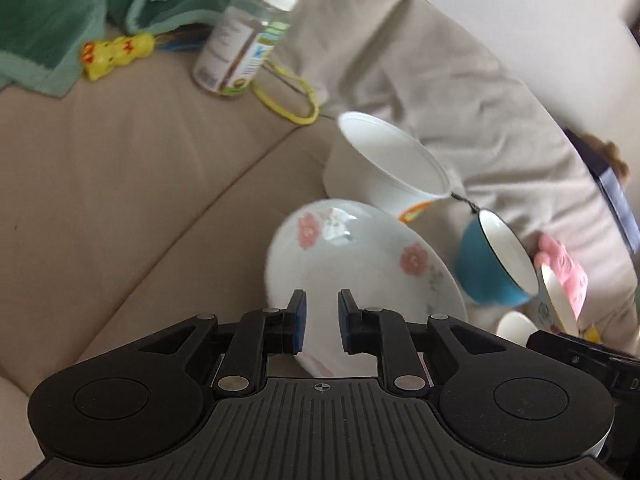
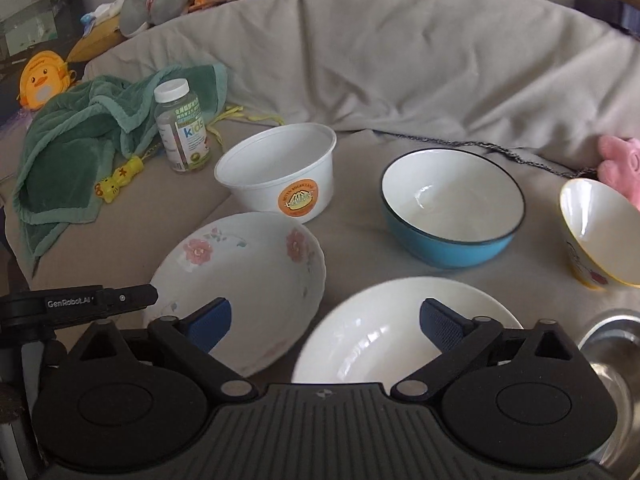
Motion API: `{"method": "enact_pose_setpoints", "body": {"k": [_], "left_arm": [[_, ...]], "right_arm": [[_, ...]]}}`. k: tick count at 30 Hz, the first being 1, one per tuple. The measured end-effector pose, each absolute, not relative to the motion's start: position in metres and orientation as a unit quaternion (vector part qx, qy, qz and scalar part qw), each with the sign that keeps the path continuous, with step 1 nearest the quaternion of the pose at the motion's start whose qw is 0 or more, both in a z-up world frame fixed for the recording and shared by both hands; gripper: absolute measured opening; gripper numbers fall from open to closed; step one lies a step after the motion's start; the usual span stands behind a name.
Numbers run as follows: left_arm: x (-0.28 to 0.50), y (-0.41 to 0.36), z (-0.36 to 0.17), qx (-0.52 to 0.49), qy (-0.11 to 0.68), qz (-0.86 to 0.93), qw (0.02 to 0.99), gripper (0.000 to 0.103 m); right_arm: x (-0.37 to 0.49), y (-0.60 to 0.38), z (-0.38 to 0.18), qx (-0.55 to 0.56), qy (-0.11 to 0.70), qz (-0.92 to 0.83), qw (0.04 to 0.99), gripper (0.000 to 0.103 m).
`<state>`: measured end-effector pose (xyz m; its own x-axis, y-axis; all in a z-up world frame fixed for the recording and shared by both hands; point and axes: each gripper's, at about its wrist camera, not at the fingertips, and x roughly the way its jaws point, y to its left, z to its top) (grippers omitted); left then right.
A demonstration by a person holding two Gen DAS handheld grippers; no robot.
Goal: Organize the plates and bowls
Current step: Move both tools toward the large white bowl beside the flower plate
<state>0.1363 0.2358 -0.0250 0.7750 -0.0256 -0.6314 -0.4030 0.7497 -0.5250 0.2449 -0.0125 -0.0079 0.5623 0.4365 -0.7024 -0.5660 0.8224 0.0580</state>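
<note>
A white floral plate (image 1: 360, 272) lies on the beige sofa seat; its near rim sits between my left gripper's (image 1: 322, 320) narrowly spaced fingers, and whether they pinch it is unclear. It shows in the right wrist view (image 2: 256, 276) tilted. My right gripper (image 2: 325, 320) is open and empty above a plain white plate (image 2: 384, 336). A white plastic tub (image 2: 280, 168), a blue bowl (image 2: 452, 208) and a yellow-rimmed bowl (image 2: 600, 236) stand behind.
A vitamin bottle (image 2: 180, 128), a green towel (image 2: 80, 148), a yellow toy (image 2: 118, 178) and a pink plush (image 2: 620, 160) lie around. The sofa backrest (image 2: 400, 60) rises behind. A metal bowl (image 2: 612, 344) sits at right.
</note>
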Motion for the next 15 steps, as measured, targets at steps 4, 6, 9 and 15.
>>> {"method": "enact_pose_setpoints", "body": {"k": [4, 6, 9, 15], "left_arm": [[0.134, 0.254, -0.038, -0.365, 0.302, 0.097, 0.875, 0.016], [0.136, 0.256, -0.039, -0.368, 0.299, 0.093, 0.876, 0.016], [0.132, 0.263, -0.041, -0.395, 0.284, 0.092, 0.869, 0.017], [0.123, 0.281, -0.042, -0.421, 0.256, 0.113, 0.863, 0.017]], "right_arm": [[0.278, 0.022, -0.017, -0.103, 0.41, 0.286, 0.86, 0.077], [0.293, 0.032, -0.023, -0.095, 0.428, 0.281, 0.854, 0.076], [0.311, 0.043, -0.034, -0.107, 0.435, 0.254, 0.857, 0.073], [0.332, 0.053, -0.055, -0.1, 0.466, 0.241, 0.845, 0.063]]}}
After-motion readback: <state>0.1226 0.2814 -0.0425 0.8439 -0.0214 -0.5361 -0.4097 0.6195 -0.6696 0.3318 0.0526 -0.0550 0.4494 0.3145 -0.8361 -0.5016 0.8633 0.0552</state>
